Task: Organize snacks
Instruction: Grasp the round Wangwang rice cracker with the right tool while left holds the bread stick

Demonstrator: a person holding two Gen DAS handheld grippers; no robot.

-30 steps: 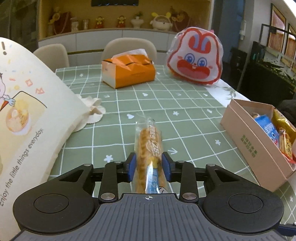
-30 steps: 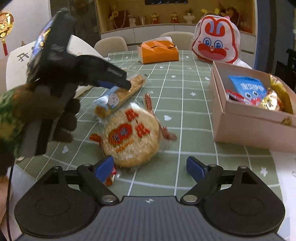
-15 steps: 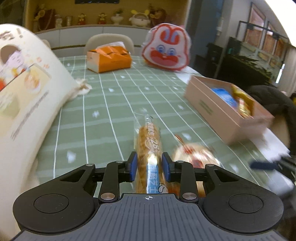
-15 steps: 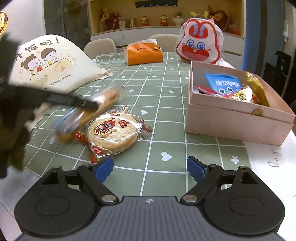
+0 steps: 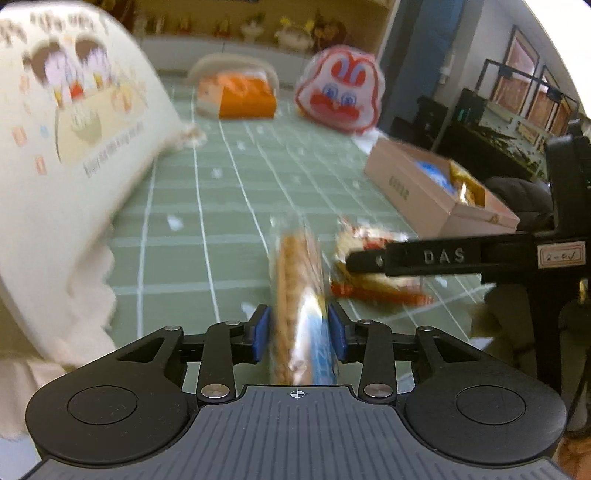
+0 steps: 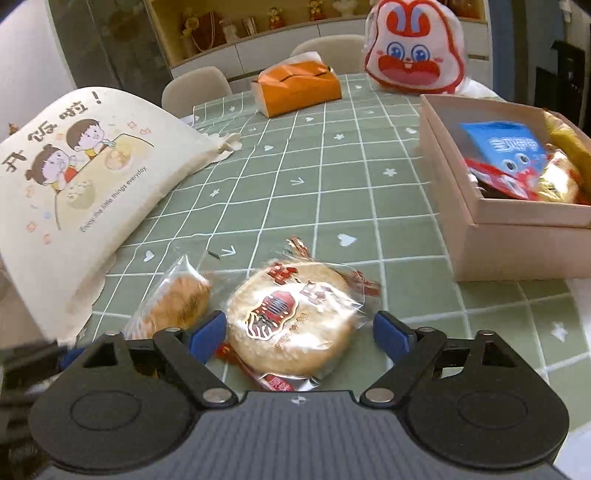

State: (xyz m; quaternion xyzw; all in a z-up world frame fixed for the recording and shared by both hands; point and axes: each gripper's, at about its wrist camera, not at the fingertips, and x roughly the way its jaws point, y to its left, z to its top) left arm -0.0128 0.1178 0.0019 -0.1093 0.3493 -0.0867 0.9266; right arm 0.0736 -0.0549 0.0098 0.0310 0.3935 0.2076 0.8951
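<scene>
**Blur, cut-off edges and two slack grips over a green worktop**

Heavily smeared by motion in the left wrist view: print on the cloth bag unreadable there, box contents only blue and yellow patches. Between the jaws of the left gripper, a long biscuit packet, near end cut off behind the gripper body. Jaws just opened a little, pads standing narrowly off the wrapper, grip released.

Right gripper spread wide and just eased a touch wider. Between its jaws, a round cracker in clear wrap, touched by neither pad, near edge hidden under the gripper body. Just left of the left pad, the far end of the biscuit packet, seemingly down on the worktop, the rest hidden behind that finger. Left gripper here only a dark blurred sliver at the lower left edge.

Ahead and right of the right jaws, an open cardboard box, cut off by the frame edge, holding blue, red and gold packets.

Worktop cloth green, white grid, small hearts and stars. Far ahead of the jaws, an orange tissue box, a rabbit-faced bag, pale chairs, and a shelf of figurines too small to make out.
</scene>
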